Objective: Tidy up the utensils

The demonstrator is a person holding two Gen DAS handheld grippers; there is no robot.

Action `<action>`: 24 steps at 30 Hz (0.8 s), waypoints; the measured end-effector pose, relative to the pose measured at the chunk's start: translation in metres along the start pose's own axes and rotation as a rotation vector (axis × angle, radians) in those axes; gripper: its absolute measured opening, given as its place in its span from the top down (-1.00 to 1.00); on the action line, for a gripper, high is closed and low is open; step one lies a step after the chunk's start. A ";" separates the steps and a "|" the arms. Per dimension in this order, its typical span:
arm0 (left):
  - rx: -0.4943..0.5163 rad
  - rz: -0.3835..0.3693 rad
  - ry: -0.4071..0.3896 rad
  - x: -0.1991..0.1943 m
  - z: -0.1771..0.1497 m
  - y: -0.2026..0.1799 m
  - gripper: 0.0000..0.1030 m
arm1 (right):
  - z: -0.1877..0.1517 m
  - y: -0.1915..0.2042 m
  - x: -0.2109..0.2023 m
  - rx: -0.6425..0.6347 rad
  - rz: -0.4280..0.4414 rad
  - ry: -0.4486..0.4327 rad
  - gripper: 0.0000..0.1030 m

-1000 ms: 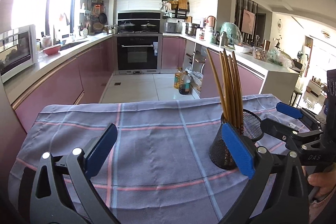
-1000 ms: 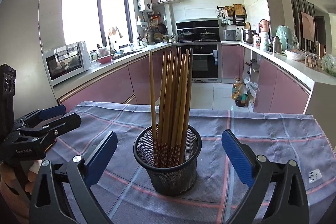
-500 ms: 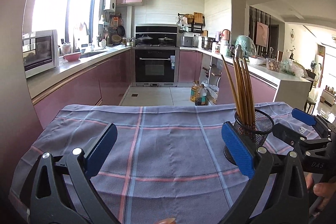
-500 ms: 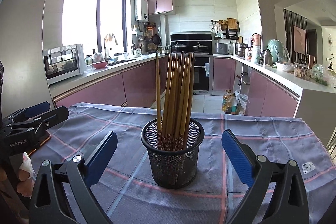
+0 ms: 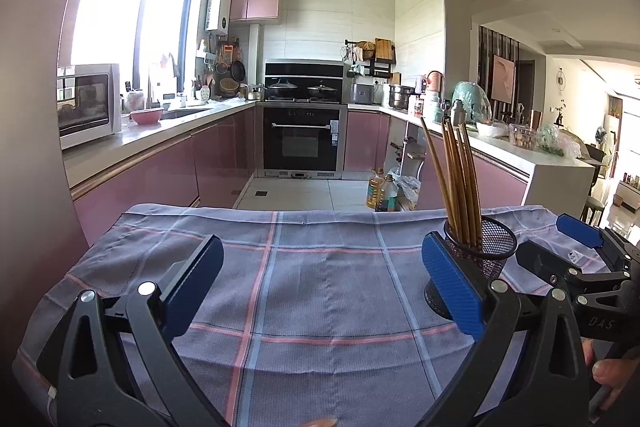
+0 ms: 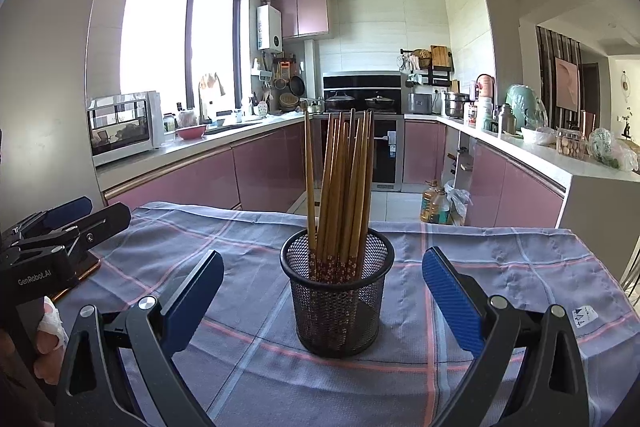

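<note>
A black mesh cup (image 6: 338, 297) stands upright on the checked cloth and holds several wooden chopsticks (image 6: 340, 187) standing in it. My right gripper (image 6: 322, 287) is open and empty, its blue pads either side of the cup and a little nearer than it. In the left wrist view the cup (image 5: 480, 259) stands at the right, behind my right pad. My left gripper (image 5: 322, 285) is open and empty over bare cloth. The right gripper also shows at the far right of the left wrist view (image 5: 560, 247).
The table is covered by a grey-blue cloth with pink stripes (image 5: 320, 287); its far edge drops to the kitchen floor. Pink cabinets, an oven (image 5: 302, 143) and oil bottles (image 5: 380, 193) lie beyond. A thin orange-edged flat object (image 6: 80, 273) lies under the left gripper.
Both grippers have pulled back and tilted up, so the cup sits farther off in both views. The cup and chopsticks have not moved. Both grippers stay open.
</note>
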State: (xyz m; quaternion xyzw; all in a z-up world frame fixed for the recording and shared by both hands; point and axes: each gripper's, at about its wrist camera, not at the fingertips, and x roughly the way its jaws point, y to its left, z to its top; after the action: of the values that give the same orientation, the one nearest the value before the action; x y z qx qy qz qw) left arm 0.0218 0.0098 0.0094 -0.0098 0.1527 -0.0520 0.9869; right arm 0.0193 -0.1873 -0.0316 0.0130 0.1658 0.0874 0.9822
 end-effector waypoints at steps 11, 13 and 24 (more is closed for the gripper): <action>-0.009 0.014 -0.015 -0.006 0.001 0.002 -0.90 | -0.001 0.005 -0.003 -0.004 -0.005 -0.014 -0.87; -0.009 0.016 -0.018 -0.008 0.001 0.002 -0.90 | -0.001 0.006 -0.004 -0.004 -0.005 -0.018 -0.87; -0.010 0.021 -0.031 -0.015 0.002 0.001 -0.90 | -0.001 0.008 -0.008 -0.003 -0.005 -0.030 -0.87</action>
State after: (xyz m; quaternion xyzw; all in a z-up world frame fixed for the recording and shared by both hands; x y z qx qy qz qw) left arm 0.0085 0.0119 0.0161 -0.0138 0.1379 -0.0406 0.9895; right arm 0.0099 -0.1807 -0.0290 0.0123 0.1511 0.0852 0.9848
